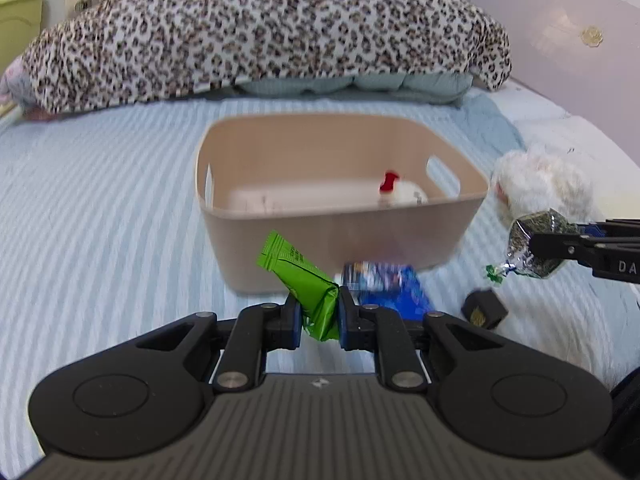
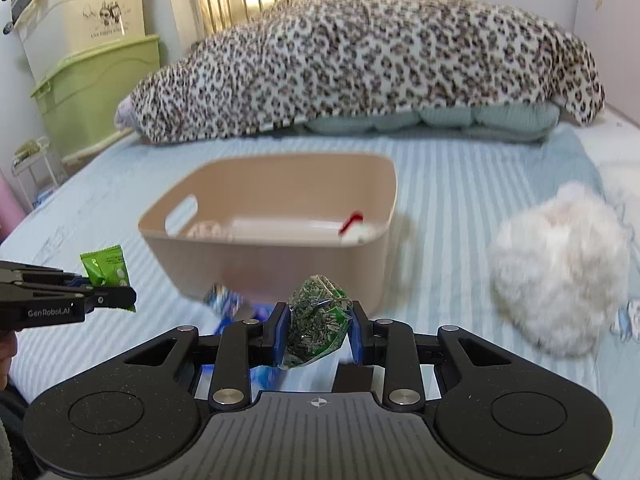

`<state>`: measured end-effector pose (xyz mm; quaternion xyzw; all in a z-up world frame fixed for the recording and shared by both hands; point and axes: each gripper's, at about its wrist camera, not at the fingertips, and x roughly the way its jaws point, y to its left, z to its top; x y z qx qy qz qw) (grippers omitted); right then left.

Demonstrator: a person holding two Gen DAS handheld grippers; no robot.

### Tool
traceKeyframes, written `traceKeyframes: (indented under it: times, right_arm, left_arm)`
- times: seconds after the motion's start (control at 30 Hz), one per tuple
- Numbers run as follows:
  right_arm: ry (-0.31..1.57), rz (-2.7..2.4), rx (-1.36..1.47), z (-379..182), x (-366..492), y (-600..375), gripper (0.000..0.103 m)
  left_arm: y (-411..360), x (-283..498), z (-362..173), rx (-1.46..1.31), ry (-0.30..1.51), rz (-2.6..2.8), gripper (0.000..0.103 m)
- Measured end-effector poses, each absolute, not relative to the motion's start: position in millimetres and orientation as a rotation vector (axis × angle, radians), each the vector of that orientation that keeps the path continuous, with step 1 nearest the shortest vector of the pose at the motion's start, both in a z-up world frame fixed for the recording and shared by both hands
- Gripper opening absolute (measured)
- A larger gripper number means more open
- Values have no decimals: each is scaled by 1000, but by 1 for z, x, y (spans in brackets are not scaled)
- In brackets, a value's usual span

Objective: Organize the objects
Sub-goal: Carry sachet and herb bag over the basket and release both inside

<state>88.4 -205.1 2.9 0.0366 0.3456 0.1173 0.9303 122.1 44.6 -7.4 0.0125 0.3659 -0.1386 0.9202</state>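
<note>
- So, far left in the right wrist view there's a stack of storage bins (image 2: 92,92), a cream one on top of a green one, standing off the bed.
- Across the back of the striped blue bedspread (image 1: 100,208) sits a big leopard-print blanket (image 1: 260,28) piled over a teal cushion (image 1: 352,84).
- The beige basket (image 1: 340,248) sits mid-bed, and inside it there's a white tube-looking thing with a red bit (image 1: 389,182), kinda blurry.
- Left gripper (image 1: 319,312) has its jaws clamped on a green snack packet (image 1: 304,280), which sticks up and leans left, just in front of the basket's near wall.
- A blue packet (image 1: 394,288) lies on the bed right against the basket's front, just beyond the left gripper's tips.
- A small dark cube (image 1: 484,307) sits on the bedspread right of that.
- Right gripper (image 2: 319,330) is squeezed shut around a crinkly silver-and-green wrapped bundle (image 2: 320,320), held up off the bed, near the basket's front right corner.
- A fluffy white plush (image 2: 560,268) lies to the right of the basket, apart from it.
</note>
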Motion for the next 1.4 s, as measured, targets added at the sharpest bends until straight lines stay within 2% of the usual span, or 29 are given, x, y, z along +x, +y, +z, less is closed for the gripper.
traceKeyframes:
  times: [0.47, 0.73, 1.07, 1.1, 1.17, 1.2, 1.27, 1.3, 1.33, 1.4]
  right_arm:
    - [604, 232, 120, 31, 151, -198, 28]
    - [652, 208, 93, 11, 209, -177, 28]
    - [765, 195, -6, -35, 238, -159, 29]
    - [788, 203, -5, -38, 239, -159, 30]
    - [797, 208, 4, -38, 238, -160, 42]
    - [795, 207, 5, -38, 237, -161, 44]
    - [791, 211, 7, -33, 234, -162, 56]
    - [788, 210, 8, -29, 232, -163, 68]
    - [783, 211, 11, -27, 229, -165, 75]
    - [774, 215, 12, -19, 223, -166, 80]
  left_arm:
    - [19, 188, 17, 69, 653, -257, 18]
    - [14, 240, -17, 49, 735, -186, 18]
    - [5, 262, -55, 115, 820, -120, 19]
    - [5, 262, -56, 116, 825, -116, 19]
    - [7, 261, -55, 103, 833, -120, 21]
    - [7, 260, -52, 96, 837, -122, 22]
    - [6, 257, -47, 103, 835, -113, 34]
    - [5, 255, -43, 113, 833, -99, 51]
    - [4, 252, -39, 122, 828, -90, 68]
    - [3, 243, -31, 126, 804, -96, 77]
